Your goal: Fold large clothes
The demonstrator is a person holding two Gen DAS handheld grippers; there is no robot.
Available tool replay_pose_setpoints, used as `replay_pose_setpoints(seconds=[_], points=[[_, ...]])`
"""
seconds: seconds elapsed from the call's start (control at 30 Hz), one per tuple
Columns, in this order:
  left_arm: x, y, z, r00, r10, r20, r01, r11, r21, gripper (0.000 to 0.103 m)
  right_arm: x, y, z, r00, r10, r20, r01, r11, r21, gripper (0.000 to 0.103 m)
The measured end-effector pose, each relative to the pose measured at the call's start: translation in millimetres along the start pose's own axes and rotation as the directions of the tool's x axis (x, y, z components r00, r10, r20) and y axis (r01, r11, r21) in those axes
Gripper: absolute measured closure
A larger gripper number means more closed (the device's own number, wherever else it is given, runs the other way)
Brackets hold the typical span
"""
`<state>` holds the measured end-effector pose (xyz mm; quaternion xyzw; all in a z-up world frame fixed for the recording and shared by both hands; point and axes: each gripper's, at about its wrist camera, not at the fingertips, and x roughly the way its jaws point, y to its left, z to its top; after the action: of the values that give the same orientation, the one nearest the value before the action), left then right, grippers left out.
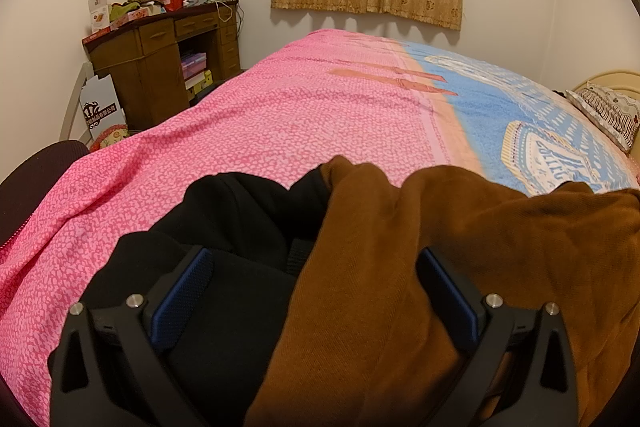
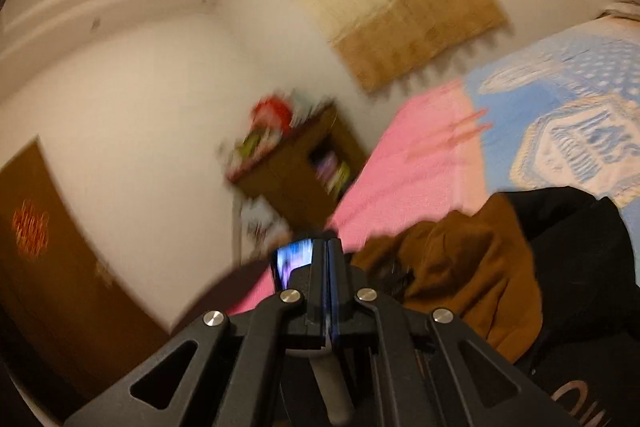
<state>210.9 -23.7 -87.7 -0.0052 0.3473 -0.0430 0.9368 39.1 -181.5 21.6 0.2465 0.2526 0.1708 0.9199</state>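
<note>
Brown-and-black garment [image 1: 360,267] bunched between wide-spread fingers of left tool [image 1: 316,291]

Warm indoor light; right wrist view motion-blurred (fisheye edges dark).

The left gripper [image 1: 316,279] is held low and level, its two blue-padded fingers [image 1: 184,291] spread wide apart. The right gripper [image 2: 326,267] is tilted sideways, its view blurred, with its jaws pressed together and nothing visible between the tips.
</note>
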Motion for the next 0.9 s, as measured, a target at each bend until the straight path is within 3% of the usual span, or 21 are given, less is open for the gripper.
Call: replay_pose_setpoints(seconds=[0.1, 0.23, 0.33, 0.37, 0.47, 0.63, 0.7, 0.77, 0.9], points=[[0, 0, 0, 1.000, 0.000, 0.000, 0.000, 1.000, 0.000, 0.000, 11, 5, -6, 0.985, -0.153, -0.084, 0.144, 0.984, -0.106, 0.102], [0, 0, 0, 1.000, 0.000, 0.000, 0.000, 1.000, 0.000, 0.000, 15, 31, -21, 0.974, -0.225, -0.034, 0.209, 0.942, -0.261, 0.103], [0, 0, 0, 1.000, 0.000, 0.000, 0.000, 1.000, 0.000, 0.000, 24, 38, -28, 0.946, -0.324, -0.024, 0.302, 0.904, -0.304, 0.103], [0, 1, 0, 1.000, 0.000, 0.000, 0.000, 1.000, 0.000, 0.000, 23, 42, -31, 0.928, -0.371, 0.014, 0.357, 0.880, -0.313, 0.103], [0, 1, 0, 1.000, 0.000, 0.000, 0.000, 1.000, 0.000, 0.000, 16, 59, -39, 0.899, -0.417, 0.131, 0.436, 0.829, -0.350, 0.103], [0, 1, 0, 1.000, 0.000, 0.000, 0.000, 1.000, 0.000, 0.000, 8, 61, -34, 0.846, -0.497, 0.194, 0.534, 0.795, -0.289, 0.102], [0, 1, 0, 1.000, 0.000, 0.000, 0.000, 1.000, 0.000, 0.000, 12, 66, -33, 0.810, -0.549, 0.205, 0.586, 0.744, -0.321, 0.102], [0, 1, 0, 1.000, 0.000, 0.000, 0.000, 1.000, 0.000, 0.000, 11, 66, -33, 0.792, -0.573, 0.212, 0.610, 0.725, -0.320, 0.102], [0, 1, 0, 1.000, 0.000, 0.000, 0.000, 1.000, 0.000, 0.000, 13, 67, -34, 0.791, -0.579, 0.198, 0.607, 0.704, -0.368, 0.103]])
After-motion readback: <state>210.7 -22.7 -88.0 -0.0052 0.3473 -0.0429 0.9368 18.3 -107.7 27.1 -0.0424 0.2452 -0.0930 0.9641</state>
